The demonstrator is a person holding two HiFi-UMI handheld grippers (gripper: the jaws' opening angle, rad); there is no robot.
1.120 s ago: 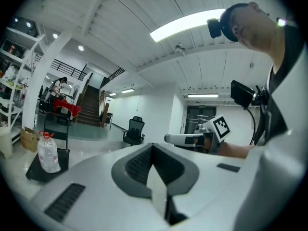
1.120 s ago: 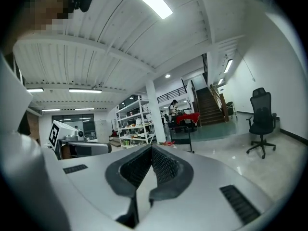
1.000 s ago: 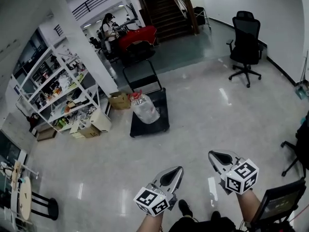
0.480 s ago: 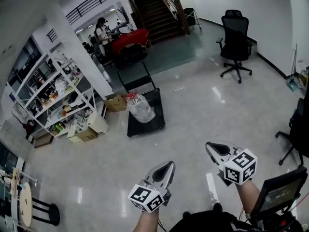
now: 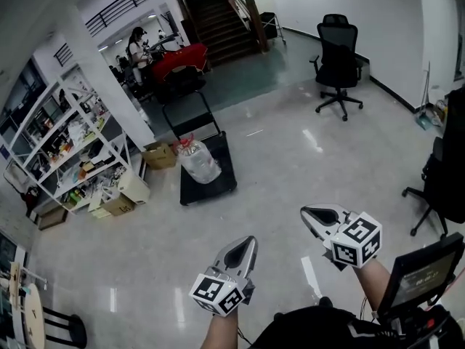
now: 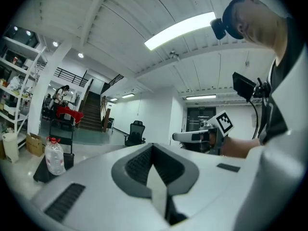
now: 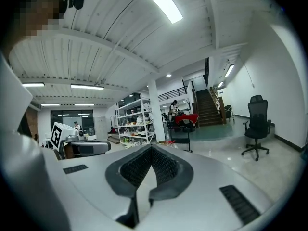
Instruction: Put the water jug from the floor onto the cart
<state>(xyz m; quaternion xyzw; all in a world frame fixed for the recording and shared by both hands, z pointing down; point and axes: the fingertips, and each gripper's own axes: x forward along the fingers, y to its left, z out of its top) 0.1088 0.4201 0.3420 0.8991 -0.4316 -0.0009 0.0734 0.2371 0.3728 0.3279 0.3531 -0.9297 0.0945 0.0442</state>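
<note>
Since the water jug already looks to be standing upright on the black deck of the cart, toward the corner nearest the shelving, I'd call the main job done from where I'm sitting. It's well apart from both tools.

On handling: it's a big clear plastic jug with a red cap. I can't tell how full it is, but if there's water in there it'll be heavy and will slosh. The walls look smooth and rounded, so I'd expect them to slip, and thin plastic like that gives when squeezed. If I had to move it again I'd take it at the neck just under the cap, not on the belly.

Count-wise: one jug, one cart, two grippers. The left gripper and right gripper both have their jaws pressed together with nothing in them, held out low over bare floor.

Further out: one shelf rack and a cardboard box just beside the cart. There are two office chairs, one by the far wall and one at the right edge. One person sits way back.
</note>
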